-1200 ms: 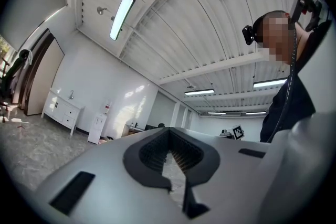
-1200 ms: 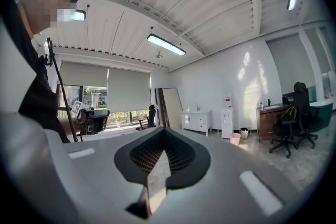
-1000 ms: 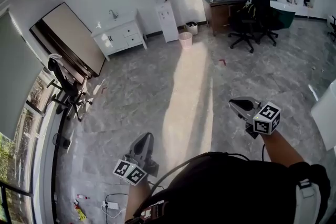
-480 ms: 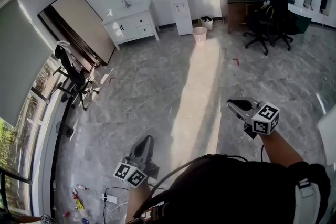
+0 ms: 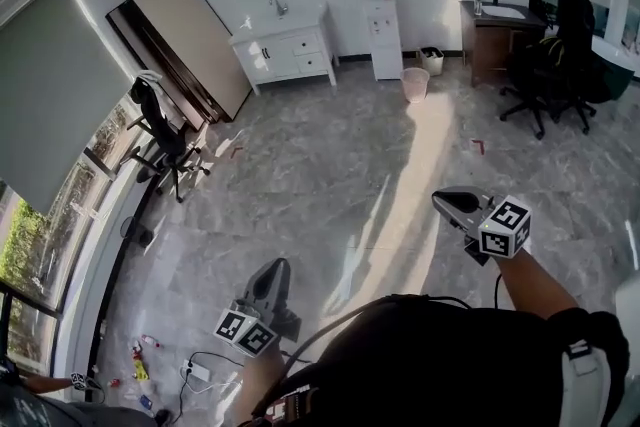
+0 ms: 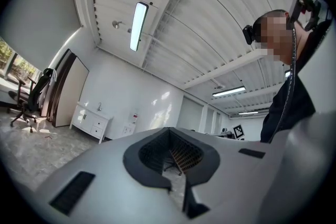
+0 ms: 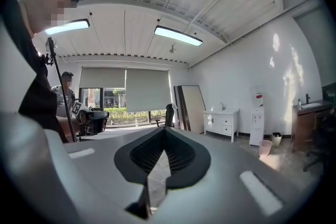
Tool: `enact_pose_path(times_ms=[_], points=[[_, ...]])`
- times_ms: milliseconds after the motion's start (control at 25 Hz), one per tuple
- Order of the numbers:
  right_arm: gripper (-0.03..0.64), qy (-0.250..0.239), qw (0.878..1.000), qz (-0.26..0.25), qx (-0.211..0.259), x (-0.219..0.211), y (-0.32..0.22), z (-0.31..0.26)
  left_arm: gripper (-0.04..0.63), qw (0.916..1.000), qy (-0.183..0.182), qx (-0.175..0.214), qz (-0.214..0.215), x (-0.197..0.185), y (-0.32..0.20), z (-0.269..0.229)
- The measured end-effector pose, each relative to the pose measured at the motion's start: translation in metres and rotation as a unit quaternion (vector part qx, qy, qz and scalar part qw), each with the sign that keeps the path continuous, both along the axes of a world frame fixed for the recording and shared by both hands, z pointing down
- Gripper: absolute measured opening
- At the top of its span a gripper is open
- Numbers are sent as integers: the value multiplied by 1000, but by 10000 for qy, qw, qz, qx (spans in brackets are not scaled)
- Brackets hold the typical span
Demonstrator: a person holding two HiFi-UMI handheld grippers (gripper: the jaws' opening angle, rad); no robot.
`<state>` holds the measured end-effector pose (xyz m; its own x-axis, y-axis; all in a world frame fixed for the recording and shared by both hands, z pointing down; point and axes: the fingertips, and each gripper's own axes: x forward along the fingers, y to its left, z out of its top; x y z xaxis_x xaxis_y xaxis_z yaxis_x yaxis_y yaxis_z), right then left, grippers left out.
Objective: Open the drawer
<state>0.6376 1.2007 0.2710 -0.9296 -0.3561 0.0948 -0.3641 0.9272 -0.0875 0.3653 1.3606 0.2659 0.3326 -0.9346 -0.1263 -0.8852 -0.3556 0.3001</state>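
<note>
A white cabinet with drawers [image 5: 290,50] and a sink on top stands against the far wall, well away from both grippers. It also shows small in the left gripper view, where the cabinet [image 6: 94,122] is at the left, and in the right gripper view, where the cabinet [image 7: 223,122] is at the right. My left gripper [image 5: 274,267] is held low over the floor, jaws together, nothing in them. My right gripper [image 5: 441,200] points left over the floor, jaws together and empty. Both face roughly level across the room.
A large board [image 5: 185,40] leans on the wall left of the cabinet. A water dispenser [image 5: 382,35] and a pink bin [image 5: 415,83] stand to its right. Office chairs [image 5: 165,140] are by the window; a dark desk [image 5: 495,35] is at far right. Cables [image 5: 190,370] lie near my feet.
The whole room has slid rightward in the head view and the cabinet sits nearer the middle. Both grippers keep their spots in the picture, jaws unchanged.
</note>
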Motion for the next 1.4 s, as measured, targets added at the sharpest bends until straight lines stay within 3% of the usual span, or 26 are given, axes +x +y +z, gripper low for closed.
enact_pose_path(times_ms=[360,720,1000,1400], points=[[2,45,9994,-335,70,37,-85,8,0,9999,-1,-102,-74,62,-85,2],[2,109,9998,-143,-104,28,-126,30,0,9998,104,-139,139,44,-140,19],[2,200,9991,339,126,-16,-158,14,0,9976,255,53,642,-14,-200,20],[3,30,9971,719,239,-152,-193,-13,0,9953,71,195,948,-157,-248,3]])
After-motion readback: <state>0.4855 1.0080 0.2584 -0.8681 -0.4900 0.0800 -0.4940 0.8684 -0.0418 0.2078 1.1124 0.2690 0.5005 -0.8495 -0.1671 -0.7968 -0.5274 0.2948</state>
